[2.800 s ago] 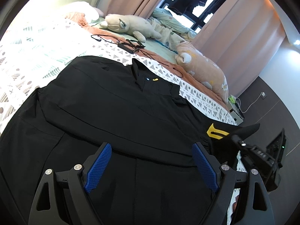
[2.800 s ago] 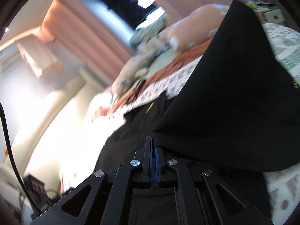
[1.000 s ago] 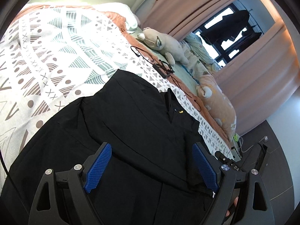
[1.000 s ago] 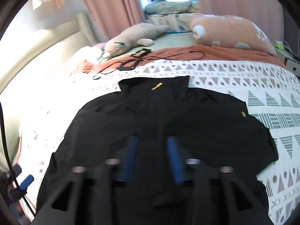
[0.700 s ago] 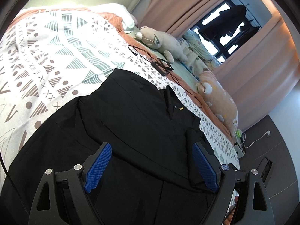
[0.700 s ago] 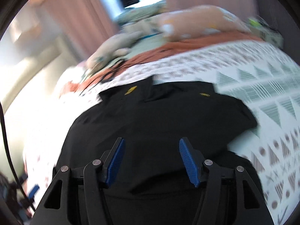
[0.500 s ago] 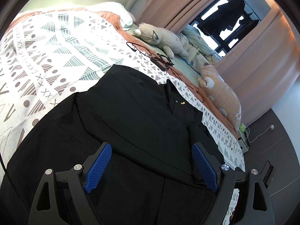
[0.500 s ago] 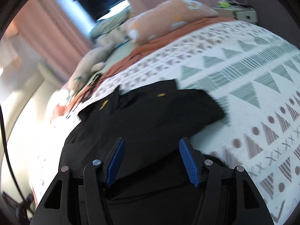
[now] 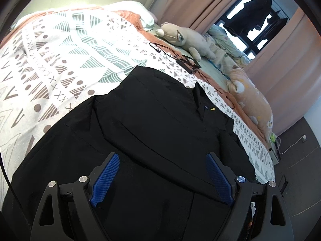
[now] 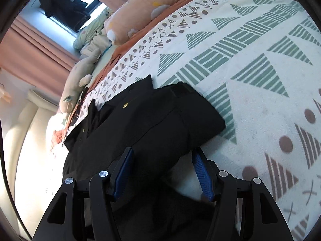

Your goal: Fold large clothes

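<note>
A large black garment (image 9: 152, 124) lies spread on the patterned bedspread (image 9: 60, 64), its sleeves folded in over the body and a small yellow mark near the collar. My left gripper (image 9: 162, 172) hovers just above its lower part, jaws wide open, nothing between them. In the right wrist view the same black garment (image 10: 152, 124) shows its folded right side and edge. My right gripper (image 10: 162, 170) is low over that edge; its jaws are closing, with black cloth lying below and between the blue pads (image 10: 201, 172), which do not press on it.
Two plush toys (image 9: 186, 38) (image 9: 250, 98) and a black cable (image 9: 176, 56) lie at the far side of the bed. Pink curtains (image 9: 280, 64) and a window with dark hanging clothes stand behind. Bedspread (image 10: 260, 80) stretches right of the garment. Dark floor (image 9: 297, 160) borders the bed.
My right gripper let go of the folded sleeve, swung to the garment's right edge, sank lower and rolled. Its jaws have narrowed a little. The left gripper shifted only slightly.
</note>
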Motion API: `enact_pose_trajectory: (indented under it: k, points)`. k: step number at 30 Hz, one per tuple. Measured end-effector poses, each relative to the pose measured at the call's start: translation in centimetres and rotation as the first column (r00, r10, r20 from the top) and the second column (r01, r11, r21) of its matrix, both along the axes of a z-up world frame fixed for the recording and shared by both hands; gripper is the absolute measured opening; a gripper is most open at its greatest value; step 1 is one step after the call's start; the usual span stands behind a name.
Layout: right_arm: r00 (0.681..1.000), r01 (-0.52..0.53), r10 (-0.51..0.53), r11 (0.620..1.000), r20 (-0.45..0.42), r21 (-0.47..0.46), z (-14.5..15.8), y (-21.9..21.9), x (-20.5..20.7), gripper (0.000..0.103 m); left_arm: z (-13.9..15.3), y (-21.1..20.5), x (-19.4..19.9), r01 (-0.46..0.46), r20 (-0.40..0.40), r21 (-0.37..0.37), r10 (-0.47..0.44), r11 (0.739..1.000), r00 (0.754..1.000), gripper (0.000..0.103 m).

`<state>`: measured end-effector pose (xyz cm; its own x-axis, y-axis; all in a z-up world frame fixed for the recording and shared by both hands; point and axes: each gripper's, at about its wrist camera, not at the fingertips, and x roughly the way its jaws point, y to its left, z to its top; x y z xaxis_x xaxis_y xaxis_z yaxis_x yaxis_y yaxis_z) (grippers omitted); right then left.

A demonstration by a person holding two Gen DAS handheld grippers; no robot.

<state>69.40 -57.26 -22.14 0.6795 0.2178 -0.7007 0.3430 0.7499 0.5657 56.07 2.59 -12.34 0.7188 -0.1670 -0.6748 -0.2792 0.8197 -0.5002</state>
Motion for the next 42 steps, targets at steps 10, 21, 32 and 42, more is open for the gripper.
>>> enact_pose_trajectory:
  k: [10, 21, 32, 42]
  points:
    - [0.962, -0.066, 0.089, 0.993, 0.258, -0.099, 9.8, 4.7, -2.3, 0.010, 0.5, 1.8, -0.7, -0.031, 0.029, -0.043, 0.033, 0.999, 0.999, 0.088]
    - [0.887, -0.243, 0.320, 0.936, 0.332, -0.254, 16.5, 19.8, -1.1, 0.009, 2.1, 7.6, -2.8, -0.144, 0.060, -0.102, 0.150, 0.984, 0.987, 0.088]
    - [0.788, -0.503, 0.577, 0.804, 0.215, -0.316, 13.5, 36.8, 0.7, 0.010, 2.1, 13.2, -5.0, -0.265, 0.046, -0.172, 0.277, 0.949, 0.960, 0.088]
    - [0.738, -0.635, 0.670, 0.732, 0.088, -0.249, 8.6, 41.4, 0.2, 0.070, 1.2, 17.0, -7.1, -0.386, 0.026, -0.234, 0.402, 0.892, 0.915, 0.088]
